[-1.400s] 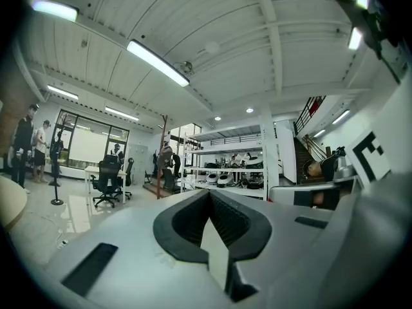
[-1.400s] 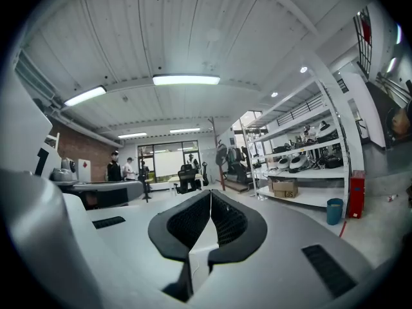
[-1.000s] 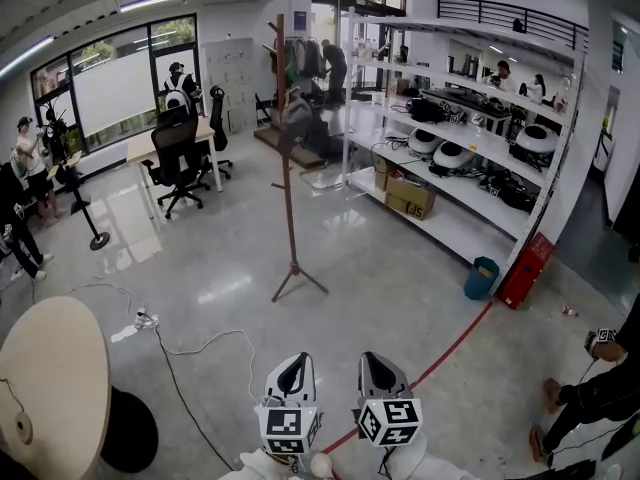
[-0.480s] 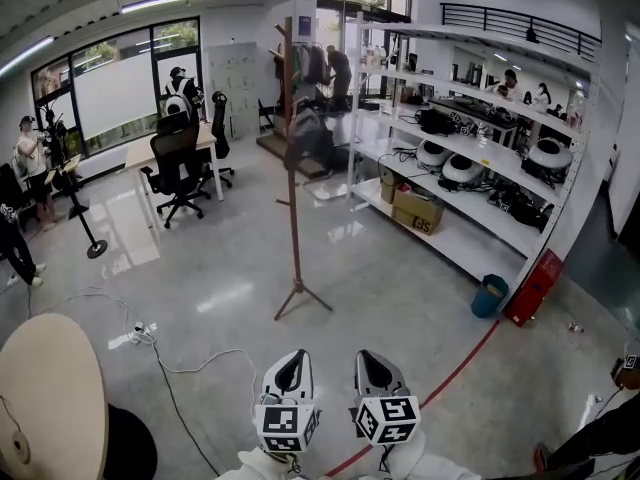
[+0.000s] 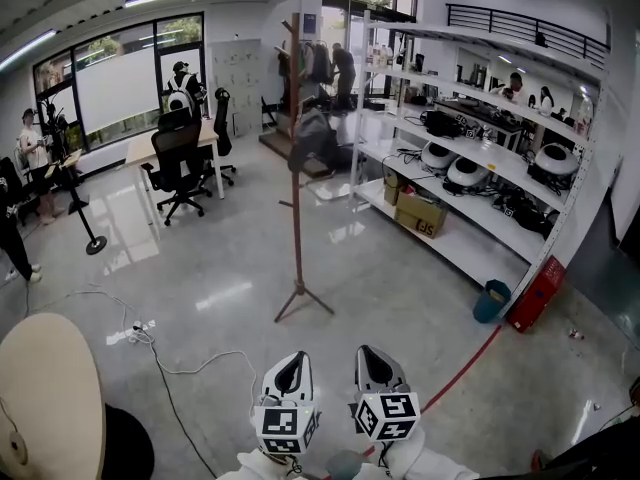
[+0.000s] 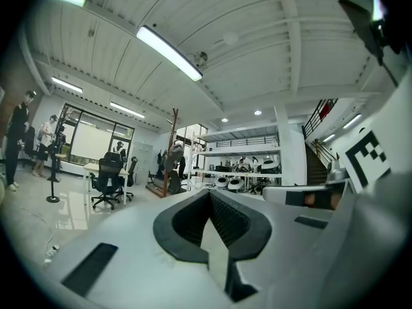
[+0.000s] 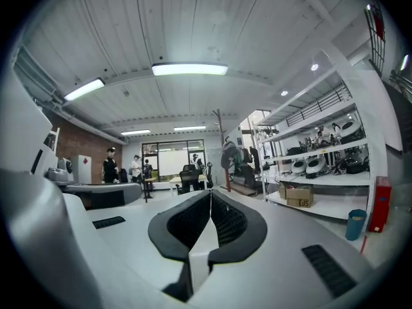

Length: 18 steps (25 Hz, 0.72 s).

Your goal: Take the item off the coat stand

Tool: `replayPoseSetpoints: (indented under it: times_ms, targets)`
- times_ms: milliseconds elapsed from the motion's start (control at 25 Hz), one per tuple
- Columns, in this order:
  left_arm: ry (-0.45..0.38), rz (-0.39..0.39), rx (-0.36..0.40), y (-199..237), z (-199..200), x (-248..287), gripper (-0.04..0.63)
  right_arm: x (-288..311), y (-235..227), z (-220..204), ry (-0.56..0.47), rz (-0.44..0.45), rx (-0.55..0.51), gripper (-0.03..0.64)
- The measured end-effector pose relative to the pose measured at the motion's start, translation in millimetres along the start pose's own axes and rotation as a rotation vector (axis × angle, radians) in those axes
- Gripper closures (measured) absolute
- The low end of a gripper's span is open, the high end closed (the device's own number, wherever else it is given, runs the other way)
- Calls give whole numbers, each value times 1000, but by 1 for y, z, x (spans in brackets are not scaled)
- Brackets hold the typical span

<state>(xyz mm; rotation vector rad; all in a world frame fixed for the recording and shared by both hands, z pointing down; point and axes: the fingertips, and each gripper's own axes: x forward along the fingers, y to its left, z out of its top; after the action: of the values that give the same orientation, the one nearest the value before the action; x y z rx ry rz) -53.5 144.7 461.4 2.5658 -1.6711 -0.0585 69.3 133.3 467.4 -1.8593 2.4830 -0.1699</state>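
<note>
Plainly, the item [image 5: 313, 140], a dark grey bundle that may be a bag or a jacket, hangs high on the coat stand [image 5: 297, 230]. It sits on the side towards the shelving [image 5: 470, 183], well above the stand's tripod feet on the floor. The stand is well apart from both grippers, so the step in hand is, I judge, the approach. The left gripper [image 5: 291, 364] and the right gripper [image 5: 369, 358] are side by side low in the head view, each with its jaws pressed together and nothing between them. To do it well, step clear of the cable [image 5: 185, 353] and open one gripper before reaching. Grip the item near its hanging point and lift it up off the peg rather than tug sideways, since the slim stand looks easy to tip.
</note>
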Motion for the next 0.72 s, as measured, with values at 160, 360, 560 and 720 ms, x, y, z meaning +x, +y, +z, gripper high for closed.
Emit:
replayPoseSetpoints:
  times_ms: [160, 360, 560, 720]
  targets:
    - [1, 6, -2, 0, -1, 5, 612, 6, -2, -4, 13, 10, 0, 606]
    - [12, 16, -8, 3, -10, 14, 612, 16, -5, -9, 19, 21, 2, 606]
    - [22, 22, -4, 10, -13, 30, 612, 34, -9, -13, 28, 29, 12, 606]
    - [26, 32, 3, 17, -10, 48, 612, 55, -15, -9, 23, 40, 14, 606]
